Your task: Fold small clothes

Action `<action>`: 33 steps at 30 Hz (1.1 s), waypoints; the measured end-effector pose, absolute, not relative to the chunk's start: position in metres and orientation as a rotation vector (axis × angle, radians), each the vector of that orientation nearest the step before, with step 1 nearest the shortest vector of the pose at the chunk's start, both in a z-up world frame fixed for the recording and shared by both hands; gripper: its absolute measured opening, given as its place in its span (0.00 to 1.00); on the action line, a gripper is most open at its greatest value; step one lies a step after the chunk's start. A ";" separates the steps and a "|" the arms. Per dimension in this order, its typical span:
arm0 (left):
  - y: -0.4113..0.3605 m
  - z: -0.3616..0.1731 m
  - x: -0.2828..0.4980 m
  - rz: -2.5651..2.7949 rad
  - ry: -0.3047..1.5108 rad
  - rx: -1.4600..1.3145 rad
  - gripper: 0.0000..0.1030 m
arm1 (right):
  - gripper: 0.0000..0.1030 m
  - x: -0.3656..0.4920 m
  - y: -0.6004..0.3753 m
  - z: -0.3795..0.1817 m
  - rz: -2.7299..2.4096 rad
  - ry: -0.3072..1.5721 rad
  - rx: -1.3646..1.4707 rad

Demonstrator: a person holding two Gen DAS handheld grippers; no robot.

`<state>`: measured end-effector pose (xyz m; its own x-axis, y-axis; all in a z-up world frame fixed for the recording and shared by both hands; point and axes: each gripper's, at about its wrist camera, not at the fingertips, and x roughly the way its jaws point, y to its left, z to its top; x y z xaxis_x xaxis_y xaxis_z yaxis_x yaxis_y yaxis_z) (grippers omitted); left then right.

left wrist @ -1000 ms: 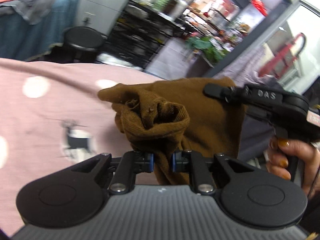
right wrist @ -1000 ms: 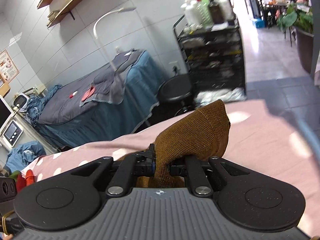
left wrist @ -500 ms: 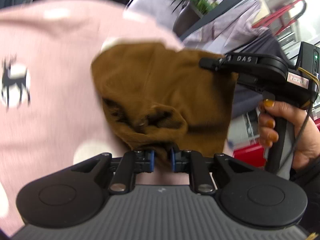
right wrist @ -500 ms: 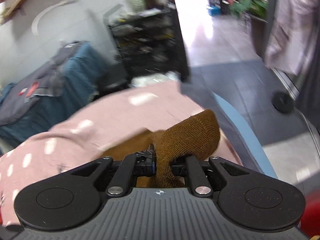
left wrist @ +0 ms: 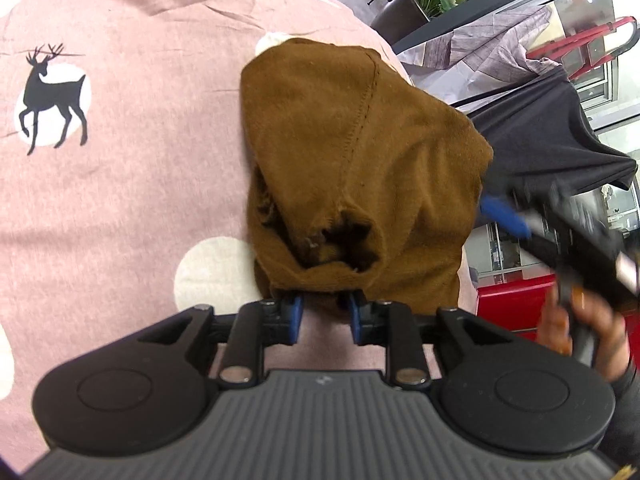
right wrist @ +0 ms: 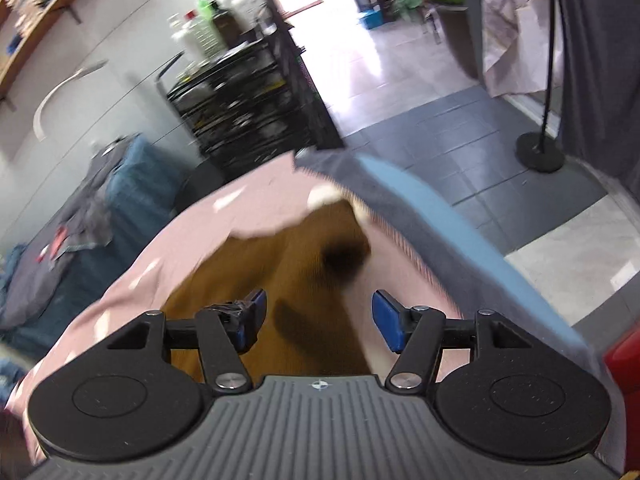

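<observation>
Pink deer-print sheet point(left wrist: 120, 200) over bench, brown garment point(left wrist: 360, 152) lying on it. Left gripper point(left wrist: 325, 316) opening, garment hem between pads. Right gripper point(right wrist: 318, 322) opening wide above garment, gripping nothing.

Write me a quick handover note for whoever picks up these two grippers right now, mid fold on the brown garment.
Left gripper: jaws opening; the near edge of the brown garment sits between the pads, which no longer clearly press on it.
Right gripper: jaws opening, already wide, nothing held; the garment lies below and past them.
Things: the garment lies on the pink deer-print sheet, near its edge.
Done: the garment is laid down on the sheet, folded over itself.
Left: let go with the left, check the fold, tidy the bunched near edge, probably fold once more.
</observation>
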<state>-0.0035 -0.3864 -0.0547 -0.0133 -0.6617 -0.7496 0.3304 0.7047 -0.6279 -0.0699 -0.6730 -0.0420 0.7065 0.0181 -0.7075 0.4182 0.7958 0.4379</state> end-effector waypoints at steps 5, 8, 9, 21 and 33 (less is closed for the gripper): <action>-0.357 -0.045 -0.007 -0.829 1.377 -0.274 0.54 | 0.93 -0.114 -0.658 -0.056 -0.214 0.828 0.647; -0.352 -0.026 -0.020 -0.833 1.228 -0.157 0.54 | 0.87 -0.119 -0.647 -0.070 -0.204 0.853 0.645; -0.352 -0.018 -0.025 -0.837 1.161 -0.125 0.54 | 0.82 -0.120 -0.646 -0.074 -0.219 0.864 0.649; -0.388 -0.020 0.003 -0.853 1.137 -0.007 0.26 | 0.21 -0.125 -0.645 -0.086 -0.224 0.837 0.811; -0.383 -0.031 -0.007 -0.921 1.222 0.092 0.14 | 0.16 -0.161 -0.654 -0.056 -0.198 0.960 0.856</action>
<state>-0.0067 -0.3834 -0.0310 0.0415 -0.5541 -0.8314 0.6462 0.6496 -0.4006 -0.1605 -0.6540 -0.0562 0.5837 0.2092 -0.7846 0.5032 0.6652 0.5517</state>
